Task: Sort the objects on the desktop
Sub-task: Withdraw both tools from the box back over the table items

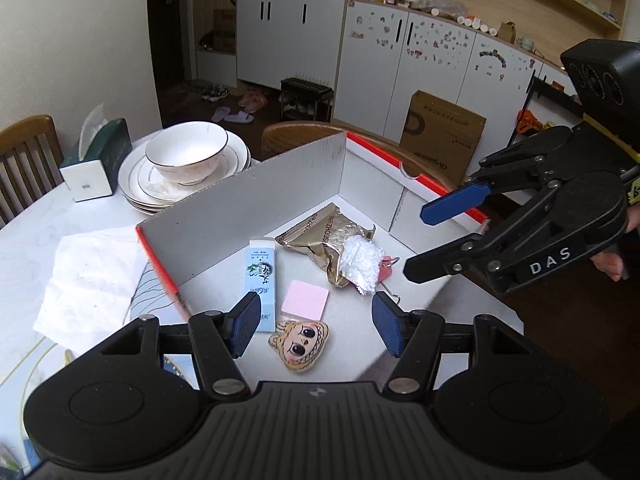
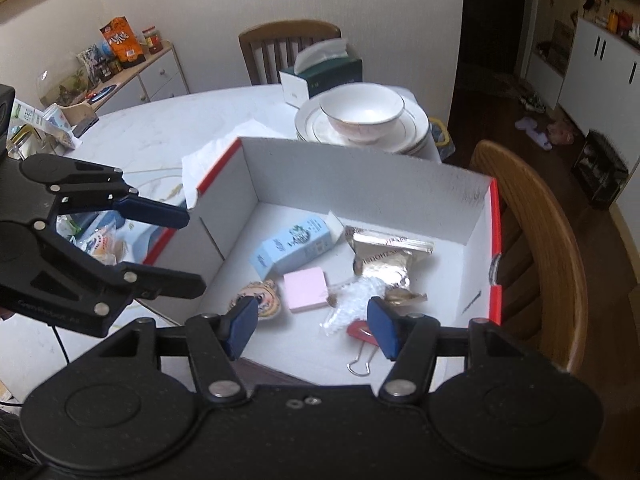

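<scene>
A white cardboard box [image 1: 256, 200] [image 2: 340, 168] with red edges sits on the table. Inside lie a light blue carton [image 1: 261, 276] [image 2: 294, 246], a pink sticky-note pad [image 1: 305, 300] [image 2: 306, 289], a cartoon-face keychain [image 1: 301, 345] [image 2: 262, 300], a gold foil packet [image 1: 324, 236] [image 2: 386, 258], a clear crinkled bag [image 1: 362, 262] [image 2: 352, 300] and a red binder clip [image 2: 362, 334]. My left gripper [image 1: 316, 326] hovers open above the box, nothing between its fingers. My right gripper [image 2: 314, 326] also hangs open and empty over the box, and shows at the right of the left wrist view [image 1: 416, 240].
A bowl [image 1: 186, 152] on stacked plates [image 2: 416, 136] and a tissue box [image 1: 98, 160] stand behind the cardboard box. A white napkin [image 1: 88, 280] lies left of it. Wooden chairs [image 2: 536, 232] flank the table. Snack packets [image 2: 96, 240] lie under the left gripper in the right wrist view.
</scene>
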The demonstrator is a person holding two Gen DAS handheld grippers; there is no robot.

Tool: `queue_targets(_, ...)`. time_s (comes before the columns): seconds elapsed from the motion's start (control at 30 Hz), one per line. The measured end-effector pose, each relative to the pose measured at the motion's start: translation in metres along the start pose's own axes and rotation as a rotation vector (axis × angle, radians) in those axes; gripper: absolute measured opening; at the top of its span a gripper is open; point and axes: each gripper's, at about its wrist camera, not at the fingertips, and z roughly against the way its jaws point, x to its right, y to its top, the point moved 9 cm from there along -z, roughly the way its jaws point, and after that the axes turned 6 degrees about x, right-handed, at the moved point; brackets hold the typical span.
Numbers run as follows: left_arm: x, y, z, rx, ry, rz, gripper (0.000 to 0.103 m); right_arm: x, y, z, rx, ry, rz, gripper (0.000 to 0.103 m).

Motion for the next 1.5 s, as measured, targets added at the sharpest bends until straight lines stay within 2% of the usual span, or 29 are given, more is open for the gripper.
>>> queue_targets(0.1,-0.001,-0.005,0.015,0.021,0.000,0.011,0.063,-0.013,0.002,0.004,0.027,0.003,0.013,0.063)
queue_targets(0.17,-0.003,-0.009,0.026,0.038,0.008,0.011,0.070,-0.021,0.003,0.007,0.045,0.008,0.015,0.067)
queue_targets(0.5,-0.018,-0.039,0.072,0.066,0.030,0.046,0.074,-0.065,0.007,0.011,0.080,0.018,0.017,0.077)
queue_targets(0.63,-0.027,-0.051,0.092,0.088,0.055,0.055,0.081,-0.087,0.009,0.010,0.092,0.038,0.022,0.079)
queue_targets(0.7,-0.031,-0.058,0.102,0.094,0.069,0.055,0.082,-0.099,0.010,0.009,0.099,0.046,0.026,0.084)
queue_targets(1.13,-0.079,-0.108,0.160,0.110,0.123,0.138,0.082,-0.169,0.013,-0.006,0.110,0.099,0.043,0.089)
queue_targets(1.23,-0.093,-0.119,0.171,0.108,0.150,0.156,0.087,-0.185,0.013,-0.012,0.106,0.112,0.049,0.090)
queue_targets(1.4,-0.121,-0.134,0.181,0.097,0.215,0.187,0.089,-0.212,0.012,-0.023,0.095,0.125,0.073,0.090)
queue_targets(1.5,-0.137,-0.141,0.186,0.094,0.244,0.211,0.101,-0.225,0.014,-0.032,0.088,0.133,0.089,0.090)
